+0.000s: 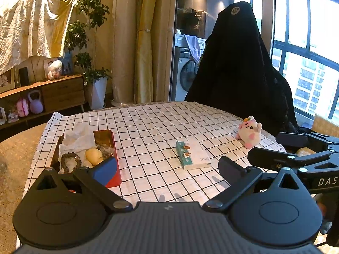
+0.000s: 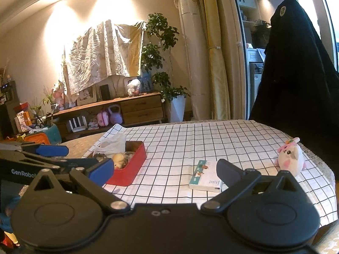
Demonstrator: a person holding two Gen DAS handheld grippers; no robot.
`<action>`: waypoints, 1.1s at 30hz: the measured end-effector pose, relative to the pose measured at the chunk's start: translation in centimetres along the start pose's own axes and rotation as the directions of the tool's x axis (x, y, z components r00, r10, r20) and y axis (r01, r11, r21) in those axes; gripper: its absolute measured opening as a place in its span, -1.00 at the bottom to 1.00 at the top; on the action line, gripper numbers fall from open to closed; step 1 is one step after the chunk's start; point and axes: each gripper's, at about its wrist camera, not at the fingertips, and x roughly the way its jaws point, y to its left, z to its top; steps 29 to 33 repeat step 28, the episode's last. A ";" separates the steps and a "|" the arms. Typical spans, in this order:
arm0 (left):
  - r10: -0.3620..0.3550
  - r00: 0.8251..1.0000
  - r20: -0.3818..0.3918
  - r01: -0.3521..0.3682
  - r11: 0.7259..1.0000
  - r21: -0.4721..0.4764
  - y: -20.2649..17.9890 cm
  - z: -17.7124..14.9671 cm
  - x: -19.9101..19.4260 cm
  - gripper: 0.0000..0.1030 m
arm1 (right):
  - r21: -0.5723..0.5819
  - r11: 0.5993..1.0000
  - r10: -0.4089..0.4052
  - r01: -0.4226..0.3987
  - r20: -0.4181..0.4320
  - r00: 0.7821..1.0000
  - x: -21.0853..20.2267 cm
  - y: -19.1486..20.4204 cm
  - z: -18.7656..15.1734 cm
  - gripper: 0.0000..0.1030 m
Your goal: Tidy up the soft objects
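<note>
A pink and white plush unicorn (image 1: pixel 251 132) sits at the table's far right. A teal and white tissue pack (image 1: pixel 193 154) lies flat near the middle. On the left, a red tin (image 1: pixel 113 142) holds a crumpled white bag (image 1: pixel 78 139), a yellow soft toy (image 1: pixel 94 156) and a brown scrunchie (image 1: pixel 71 162). My left gripper (image 1: pixel 167 169) is open, low over the near table between tin and pack, holding nothing. My right gripper (image 2: pixel 165 171) is open too, its right finger in front of the tissue pack (image 2: pixel 206 175), with the unicorn (image 2: pixel 291 158) further right.
A checked tablecloth (image 1: pixel 148 122) covers the table. A chair draped in black cloth (image 1: pixel 237 69) stands behind the far right edge. A wooden sideboard (image 2: pixel 139 108), a potted plant (image 2: pixel 161 63) and a curtain are beyond the table.
</note>
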 end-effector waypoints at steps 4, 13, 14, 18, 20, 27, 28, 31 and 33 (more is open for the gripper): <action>0.004 1.000 -0.008 -0.004 1.000 -0.001 0.0 -0.1 0.1 0.99 | -0.003 1.000 0.002 -0.002 -0.005 1.000 0.0 0.2 0.0 1.00; 0.001 1.000 -0.025 -0.001 1.000 -0.018 0.2 -0.4 0.3 0.99 | 0.000 1.000 0.004 -0.004 -0.017 1.000 0.2 0.3 -0.1 1.00; 0.000 1.000 -0.027 -0.001 1.000 -0.020 0.2 -0.5 0.4 0.99 | 0.001 1.000 0.003 -0.003 -0.018 1.000 0.2 0.2 -0.2 1.00; 0.003 0.999 -0.035 -0.004 1.000 -0.021 0.2 -0.5 0.6 0.99 | 0.002 1.000 0.001 -0.001 -0.022 1.000 0.3 0.3 -0.2 1.00; 0.004 0.999 -0.039 -0.005 1.000 -0.021 0.3 -0.6 0.7 0.99 | 0.006 1.000 0.003 -0.003 -0.025 1.000 0.4 0.2 -0.3 1.00; 0.005 0.998 -0.057 -0.007 1.000 -0.027 0.4 -0.7 1.2 0.99 | 0.008 1.000 0.005 -0.005 -0.038 0.999 0.7 0.2 -0.5 1.00; 0.005 0.998 -0.060 -0.007 1.000 -0.028 0.4 -0.7 1.3 0.99 | 0.008 1.000 0.006 -0.005 -0.039 0.999 0.8 0.2 -0.4 1.00; 0.005 0.998 -0.060 -0.007 1.000 -0.028 0.4 -0.7 1.3 0.99 | 0.008 1.000 0.006 -0.005 -0.039 0.999 0.8 0.2 -0.4 1.00; 0.005 0.998 -0.060 -0.007 1.000 -0.028 0.4 -0.7 1.3 0.99 | 0.008 1.000 0.006 -0.005 -0.039 0.999 0.8 0.2 -0.4 1.00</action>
